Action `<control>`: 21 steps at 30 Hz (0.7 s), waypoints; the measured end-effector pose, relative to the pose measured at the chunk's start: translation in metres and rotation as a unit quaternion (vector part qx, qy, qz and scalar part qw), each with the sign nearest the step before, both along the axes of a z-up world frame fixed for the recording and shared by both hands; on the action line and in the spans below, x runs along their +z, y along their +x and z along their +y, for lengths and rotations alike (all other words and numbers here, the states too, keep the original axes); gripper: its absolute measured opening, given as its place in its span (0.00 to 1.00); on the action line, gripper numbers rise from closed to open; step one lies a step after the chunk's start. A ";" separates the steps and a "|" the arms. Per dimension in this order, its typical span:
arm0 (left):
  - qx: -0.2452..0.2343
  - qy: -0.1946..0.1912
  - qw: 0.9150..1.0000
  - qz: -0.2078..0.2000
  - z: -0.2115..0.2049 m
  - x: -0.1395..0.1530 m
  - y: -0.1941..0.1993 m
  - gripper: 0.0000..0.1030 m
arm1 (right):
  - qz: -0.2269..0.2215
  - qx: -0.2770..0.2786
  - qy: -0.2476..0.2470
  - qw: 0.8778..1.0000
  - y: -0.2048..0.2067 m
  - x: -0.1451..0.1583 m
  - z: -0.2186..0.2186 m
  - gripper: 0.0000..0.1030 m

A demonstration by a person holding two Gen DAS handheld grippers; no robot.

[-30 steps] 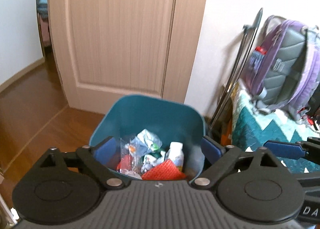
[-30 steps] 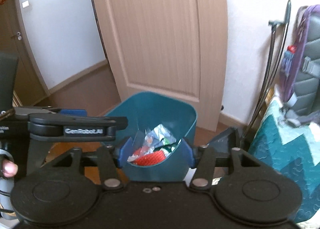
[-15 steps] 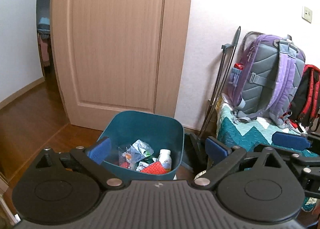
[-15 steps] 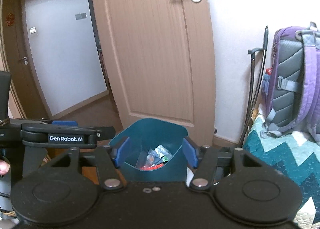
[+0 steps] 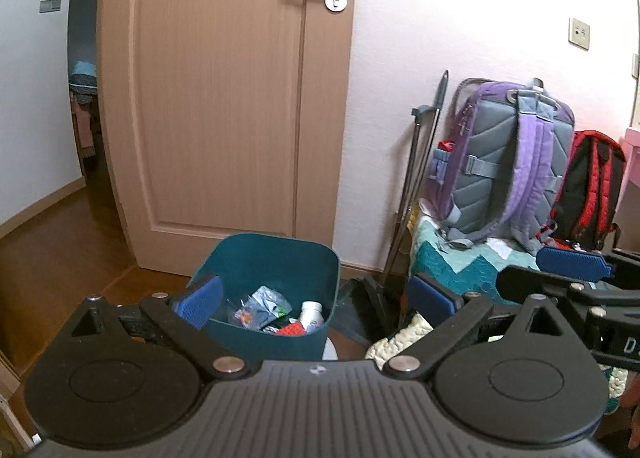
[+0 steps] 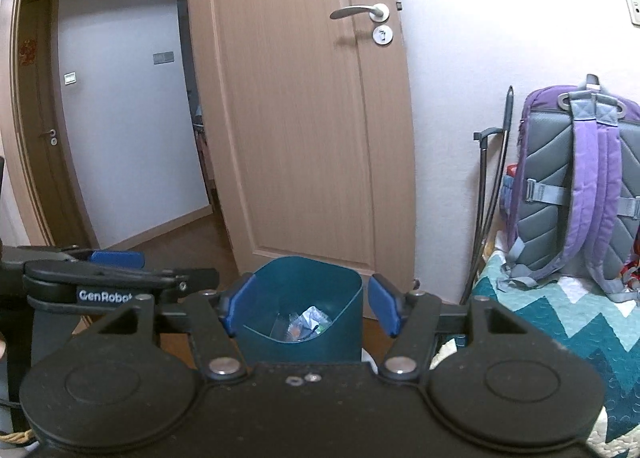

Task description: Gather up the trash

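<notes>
1. Here, in the left wrist view, we look down past the left gripper (image 5: 316, 298), whose blue pads (image 5: 199, 300) stand wide apart with nothing pressed between them. The teal bin (image 5: 276, 258) stands upright on the wood floor just in front of the door (image 5: 224, 98), its open mouth facing up.
2. This view lets us see deep into the bin: a white bottle (image 5: 311, 313) stands roughly upright near the right wall, a red mesh piece (image 5: 291, 329) lies at the near edge, and crumpled clear wrappers (image 5: 260, 306) fill the middle.
3. Only this view shows the dustpan (image 5: 362, 310) on the floor right of the bin, the red backpack (image 5: 588, 186) beside the purple backpack (image 5: 508, 162), and the right gripper's blue pad at the right edge.
4. In the right wrist view, the right gripper (image 6: 308, 308) has its jaws opening; the bin (image 6: 304, 282) shows in the gap between the pads, which do not touch it.
5. From here the bin's near wall hides most of the trash; we make out only wrappers (image 6: 304, 322), not the bottle.
6. Only this view shows the hallway with a second dark door (image 6: 44, 130), and the left gripper's arm at the left edge. The quilt (image 6: 560, 322) under the purple backpack (image 6: 572, 186) lies right of the bin.
</notes>
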State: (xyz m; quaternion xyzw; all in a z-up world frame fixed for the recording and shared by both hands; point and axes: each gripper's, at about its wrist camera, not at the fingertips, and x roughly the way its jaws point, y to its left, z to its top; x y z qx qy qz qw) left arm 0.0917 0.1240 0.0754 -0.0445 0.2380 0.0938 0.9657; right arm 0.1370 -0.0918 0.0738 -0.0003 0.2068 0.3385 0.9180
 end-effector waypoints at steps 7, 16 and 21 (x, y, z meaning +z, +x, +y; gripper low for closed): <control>-0.009 -0.018 1.000 -0.005 -0.006 0.004 -0.007 0.98 | 0.001 -0.003 0.005 1.000 -0.006 0.004 -0.010 0.60; 0.002 -0.039 0.999 -0.009 -0.003 0.007 -0.013 0.98 | 0.006 0.004 0.009 1.000 -0.013 0.007 -0.013 0.60; 0.007 -0.035 0.999 -0.012 -0.003 0.007 -0.018 1.00 | 0.005 0.007 0.014 1.000 -0.017 0.009 -0.015 0.60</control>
